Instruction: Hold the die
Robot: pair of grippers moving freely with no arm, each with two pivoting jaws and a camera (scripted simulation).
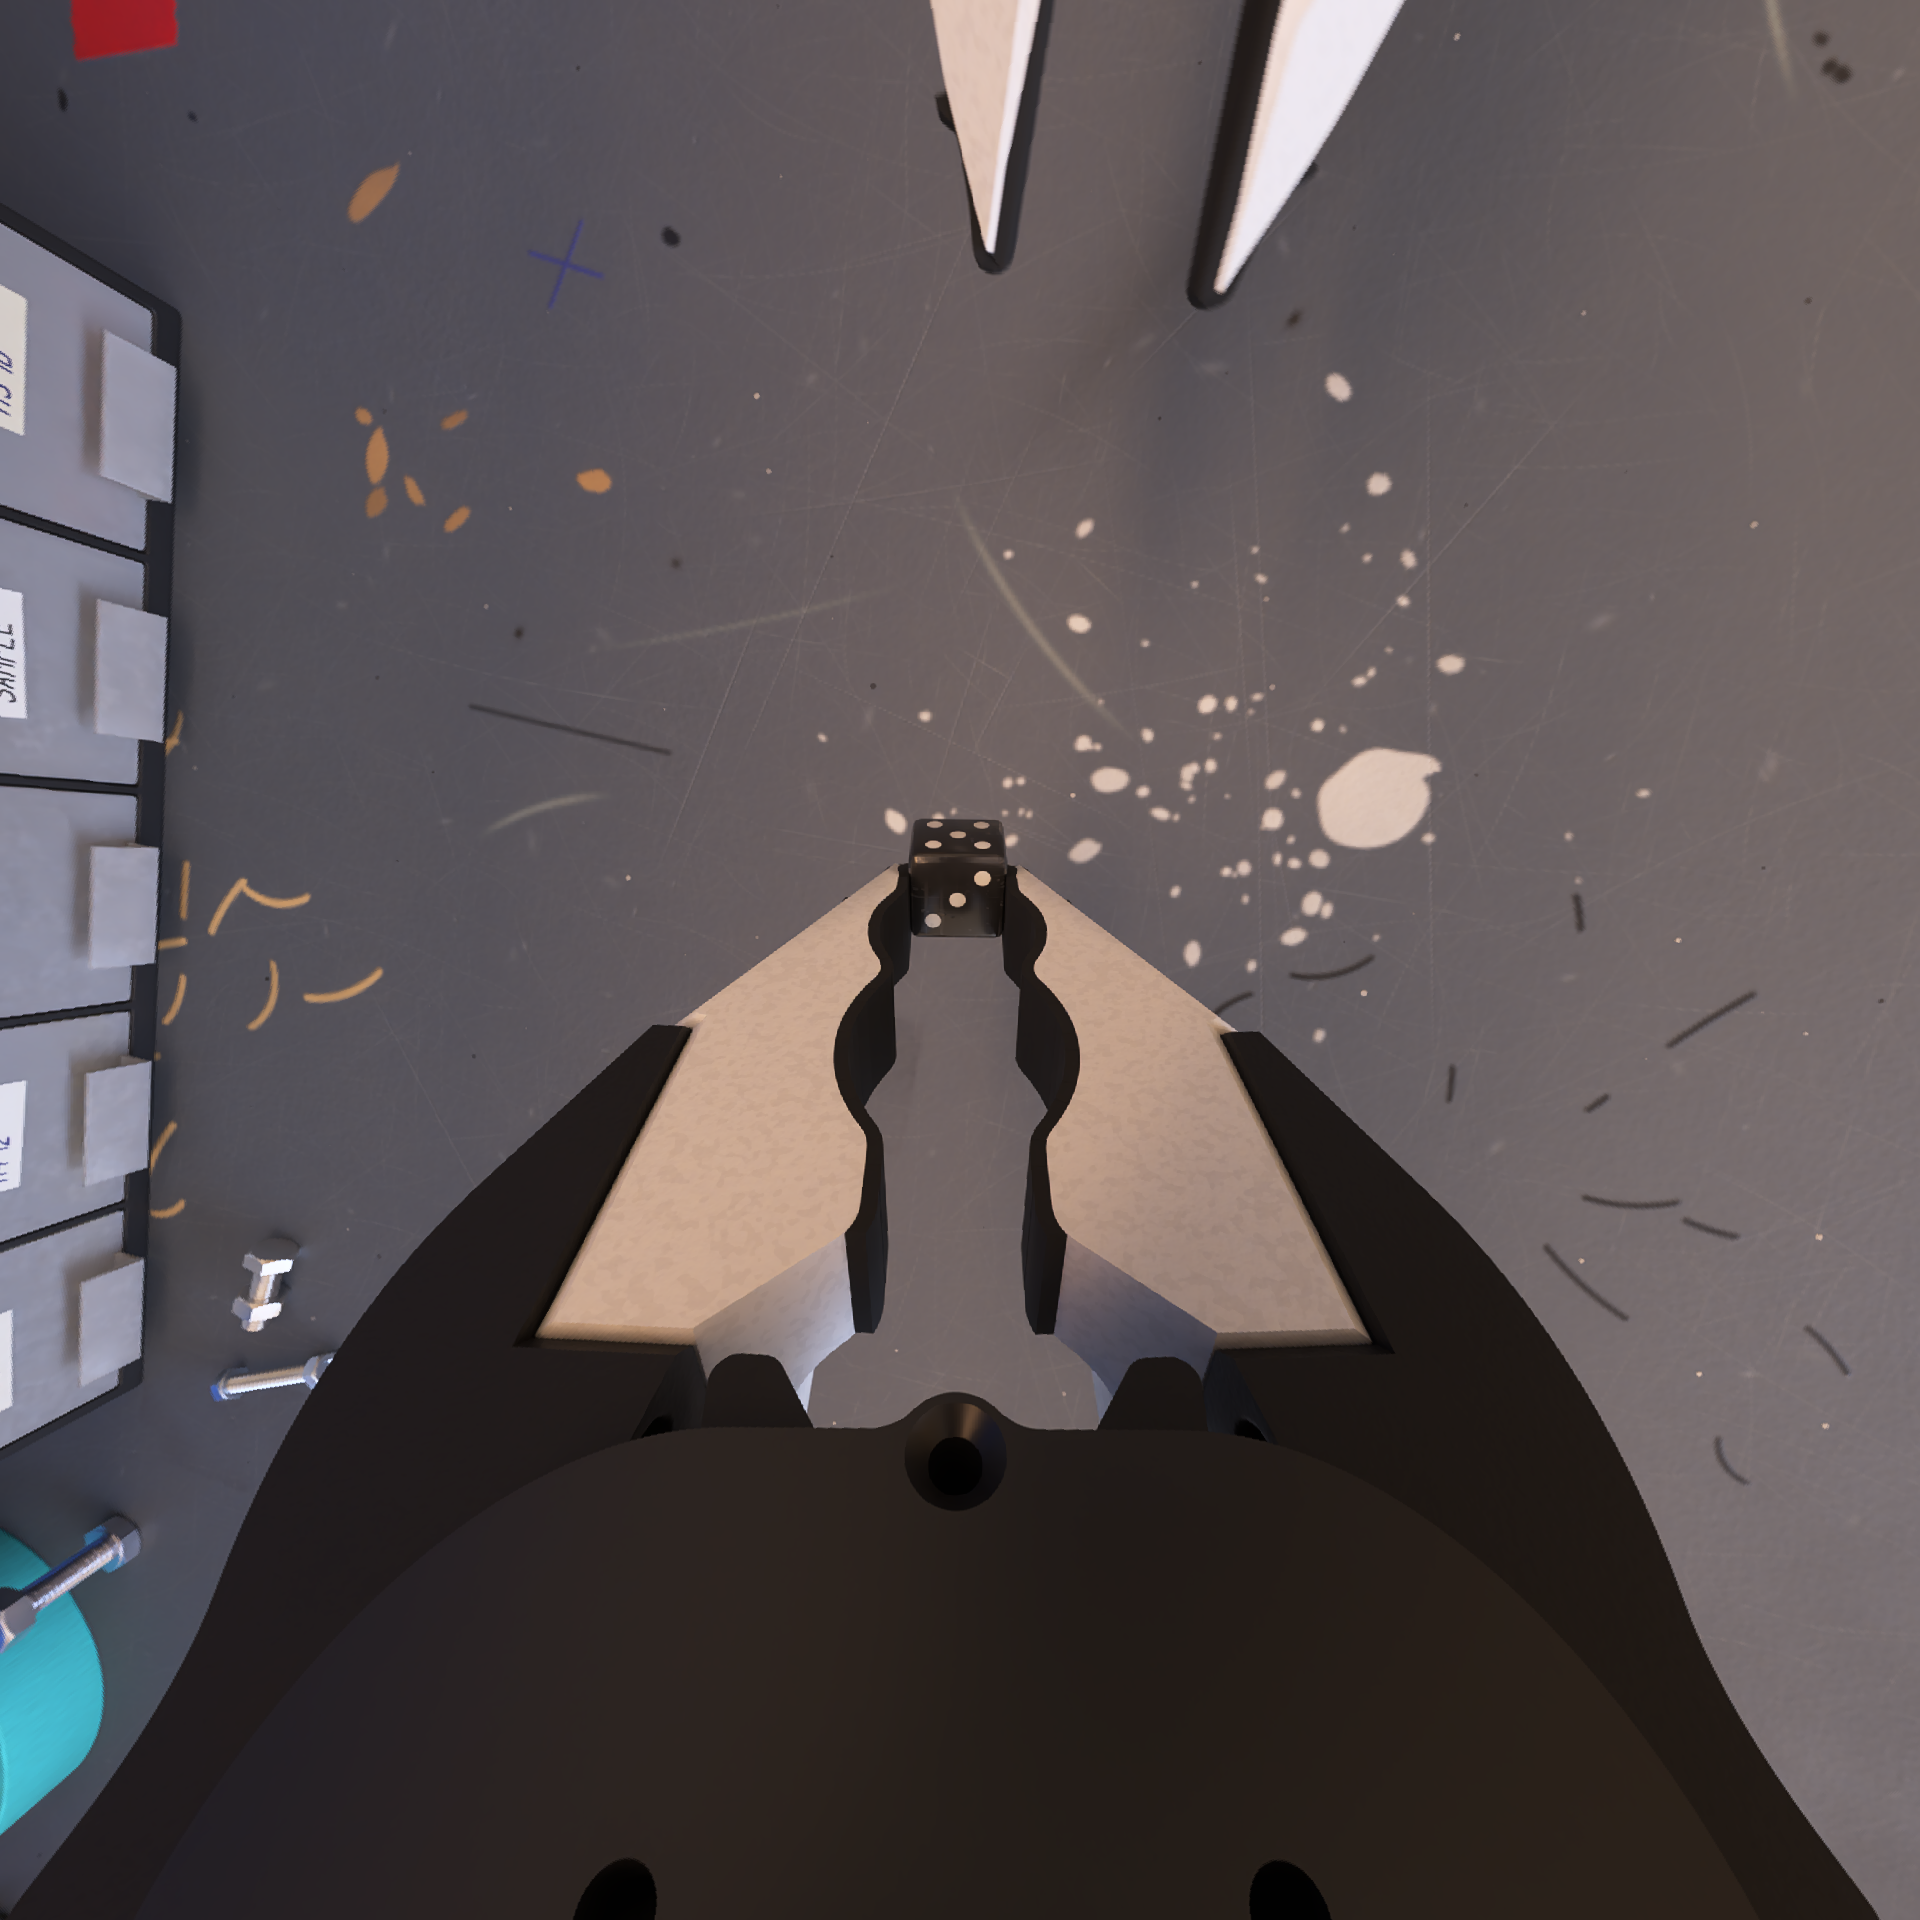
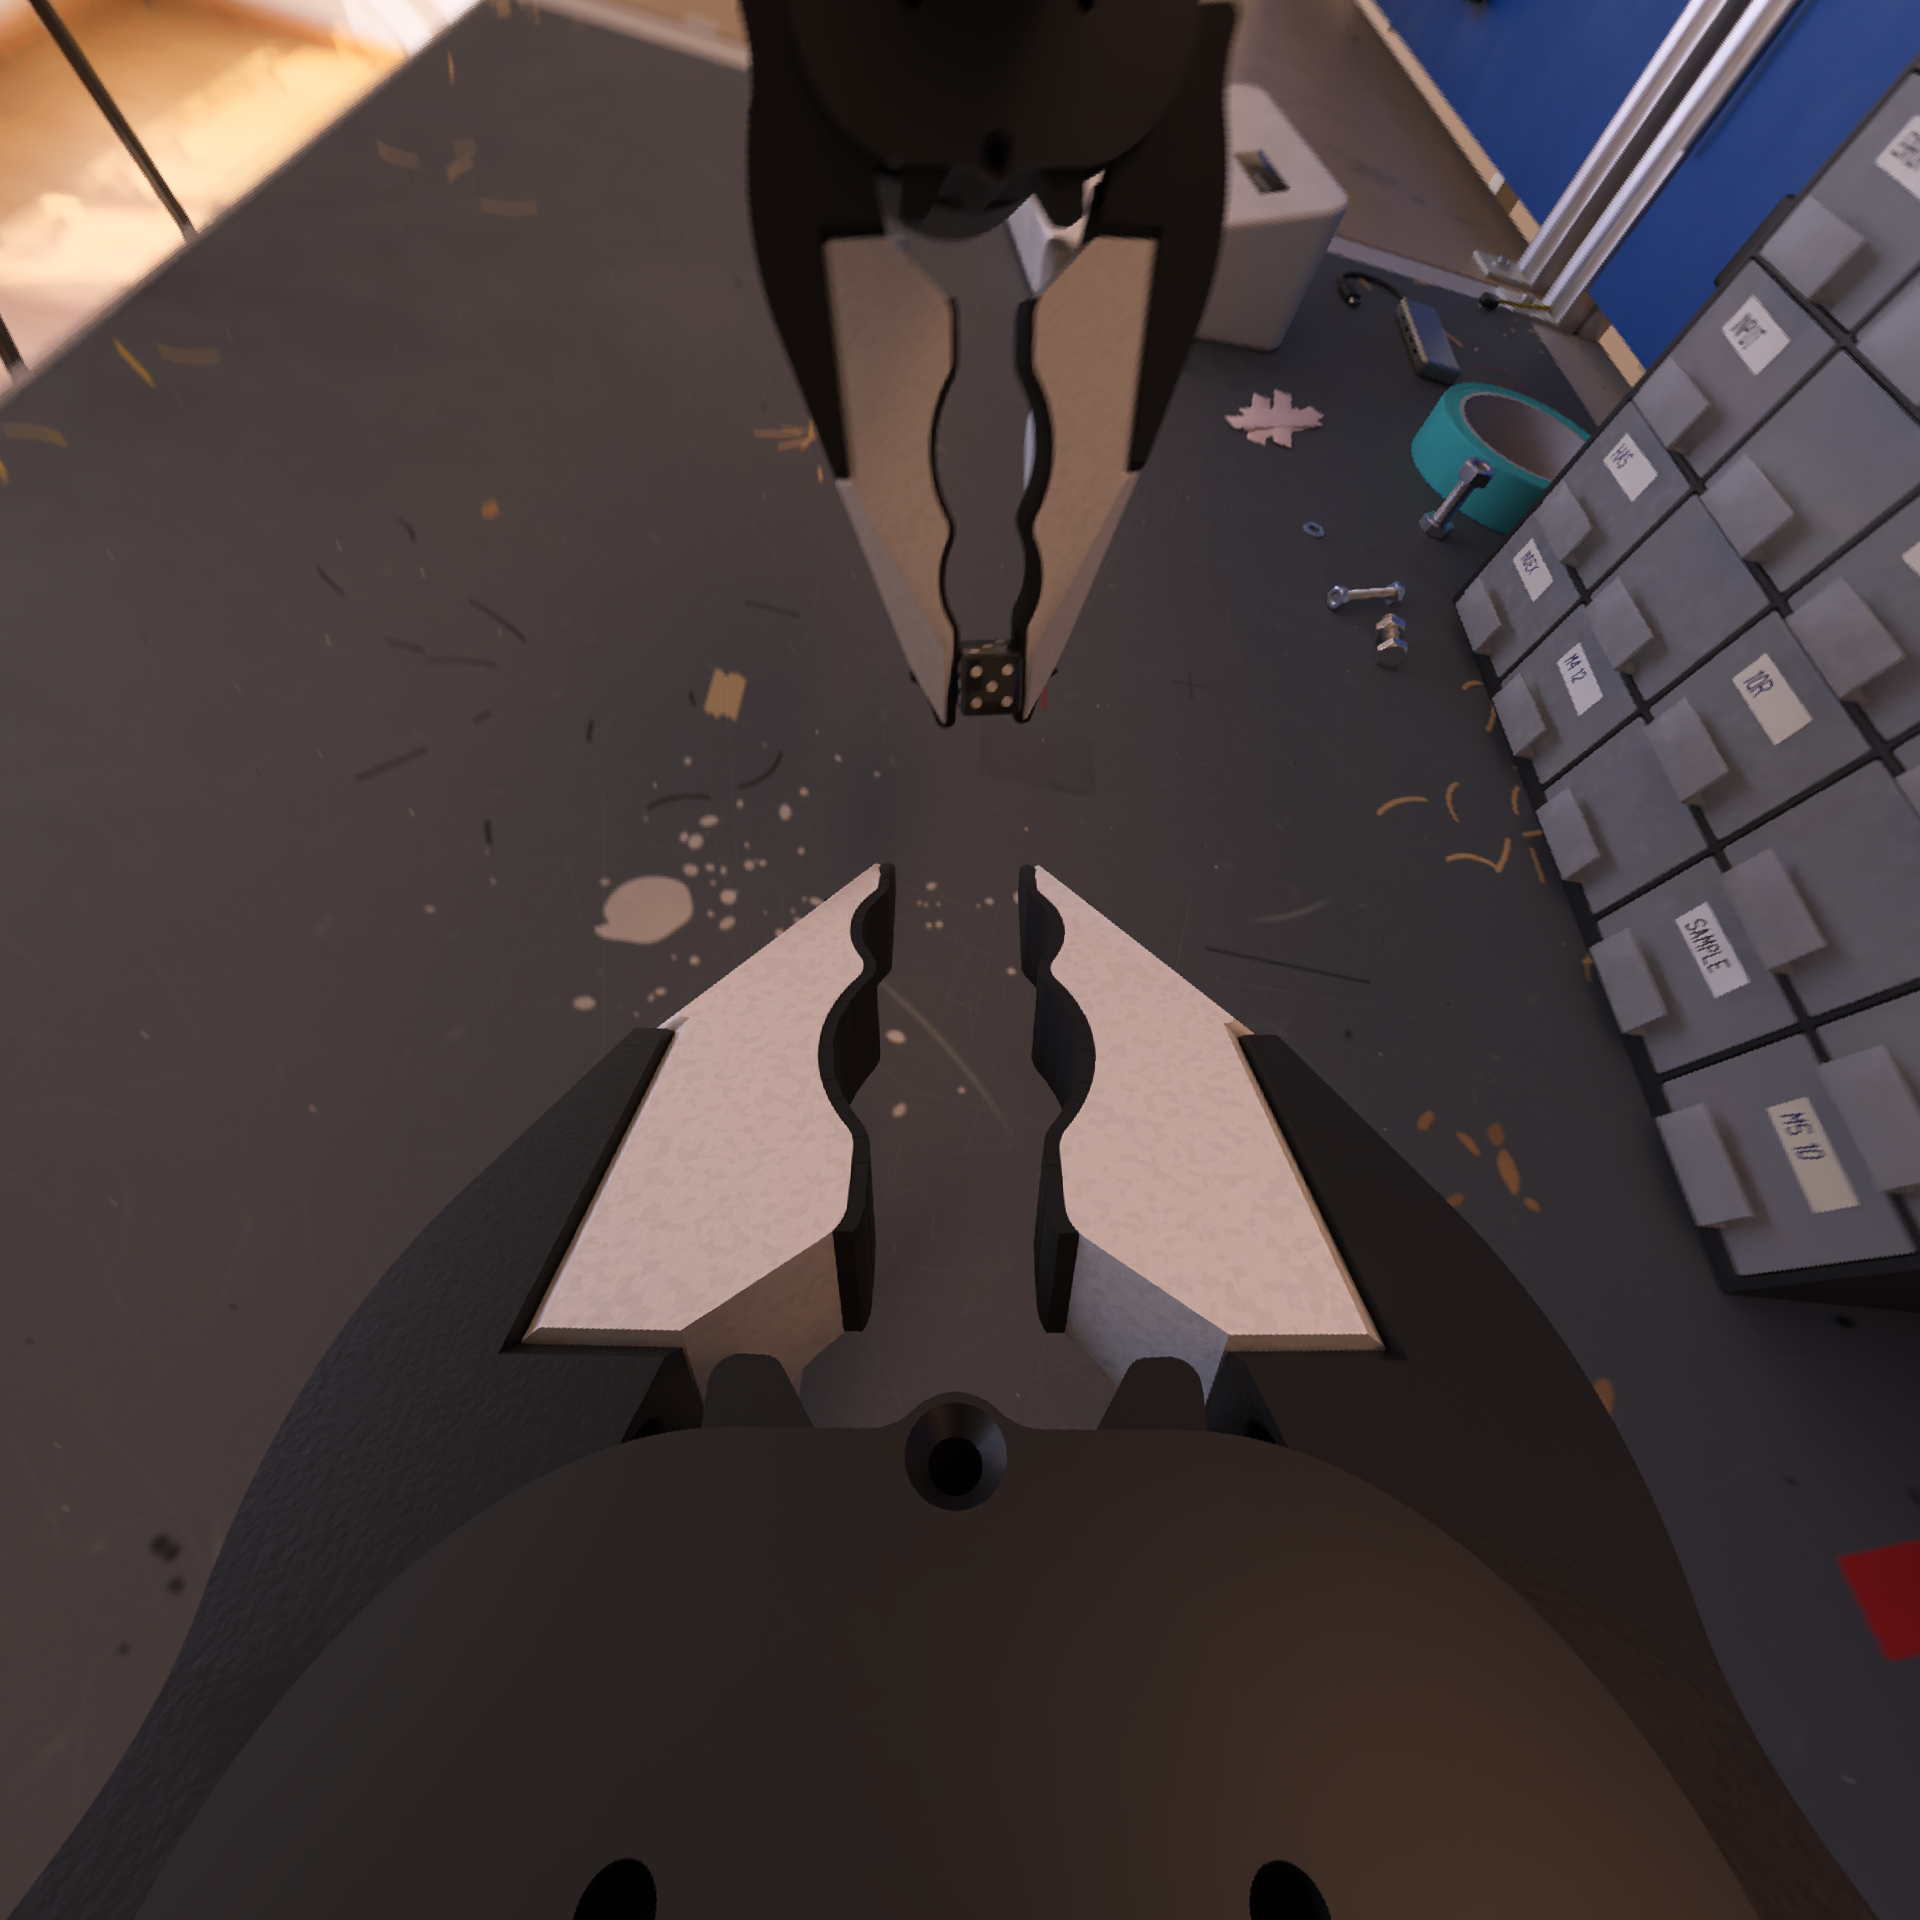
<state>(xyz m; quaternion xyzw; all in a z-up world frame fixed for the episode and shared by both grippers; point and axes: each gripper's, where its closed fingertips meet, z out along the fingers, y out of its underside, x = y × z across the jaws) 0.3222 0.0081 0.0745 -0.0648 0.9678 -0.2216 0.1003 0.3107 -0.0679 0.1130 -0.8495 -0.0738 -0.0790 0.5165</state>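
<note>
The die (image 1: 957, 879) is a small black cube with white pips. My left gripper (image 1: 957, 883) is shut on it at the fingertips and holds it above the dark grey tabletop (image 1: 727, 582). In the right wrist view the die (image 2: 988, 678) shows between the tips of the left gripper (image 2: 987, 696), which points toward the camera. My right gripper (image 2: 956, 883) is open and empty, a short way in front of the die. Its two fingers (image 1: 992, 135) show at the top of the left wrist view.
A grey drawer cabinet (image 2: 1714, 790) stands along one side, also in the left wrist view (image 1: 73, 831). Near it lie loose bolts (image 2: 1371, 608), a teal tape roll (image 2: 1486, 457) and a white box (image 2: 1273, 208). Paint specks mark the tabletop. A red patch (image 2: 1886, 1610) lies nearby.
</note>
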